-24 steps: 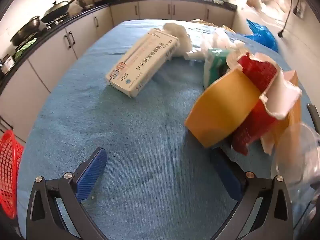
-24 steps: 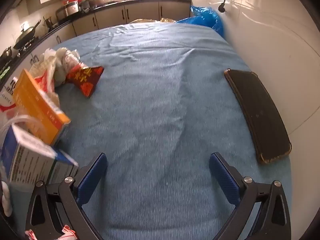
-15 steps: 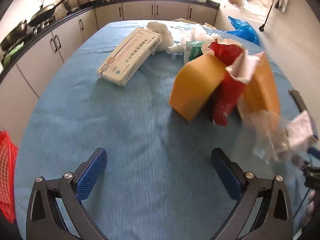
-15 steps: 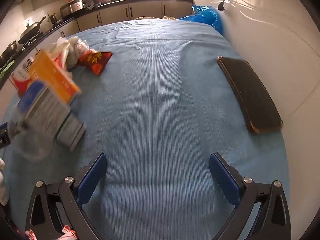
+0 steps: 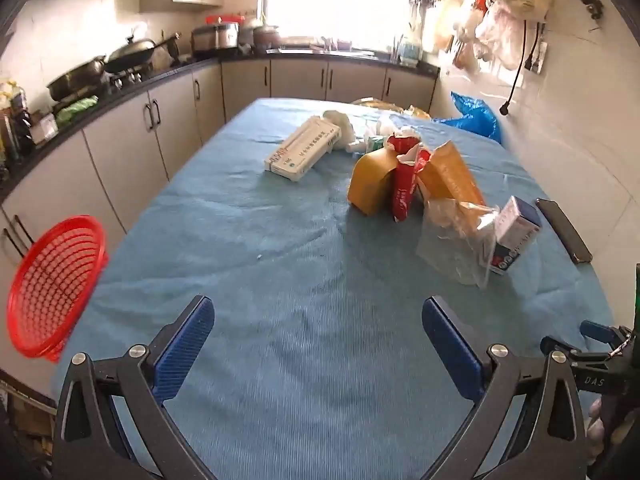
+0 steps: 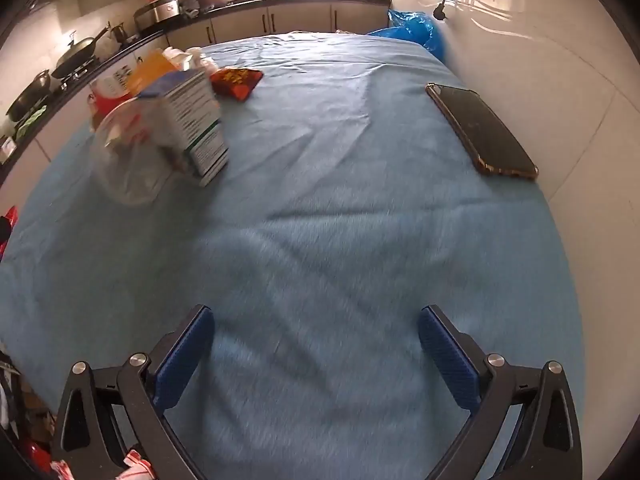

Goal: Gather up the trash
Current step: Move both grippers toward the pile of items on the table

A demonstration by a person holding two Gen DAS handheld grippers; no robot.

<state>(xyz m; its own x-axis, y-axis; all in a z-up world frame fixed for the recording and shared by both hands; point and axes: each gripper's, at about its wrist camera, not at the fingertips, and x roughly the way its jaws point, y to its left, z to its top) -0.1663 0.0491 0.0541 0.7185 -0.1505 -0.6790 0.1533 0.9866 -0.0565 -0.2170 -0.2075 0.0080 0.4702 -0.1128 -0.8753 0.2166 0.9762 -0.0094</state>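
Both tongs hang over the near end of the table with nothing in them. The left gripper [image 5: 318,344] has its blue pads spread wide, only blue cloth between them. The right gripper [image 6: 316,346] is spread just as wide and grips nothing either.

Farther up the blue tablecloth [image 5: 280,264] the trash sits in a loose heap toward the right side. Nearest is a clear plastic bag [image 5: 456,240], crumpled, touching a small blue-and-white carton [image 5: 516,232] on its right; the right wrist view shows the same carton [image 6: 192,120] leaning against the bag [image 6: 128,160]. Just beyond them stand a yellow box [image 5: 370,184], a torn red packet [image 5: 406,184] and an orange box [image 5: 450,178], pressed together. Farther still lies a long white medicine box [image 5: 304,148], flat and apart from the heap, with crumpled white paper [image 5: 340,120] at its far end. A red snack wrapper [image 6: 236,82] lies flat beyond the carton.

A dark phone [image 6: 480,132] rests along the right edge of the table, well apart from the trash. A red mesh basket [image 5: 52,284] sits off the table's left side, tilted.
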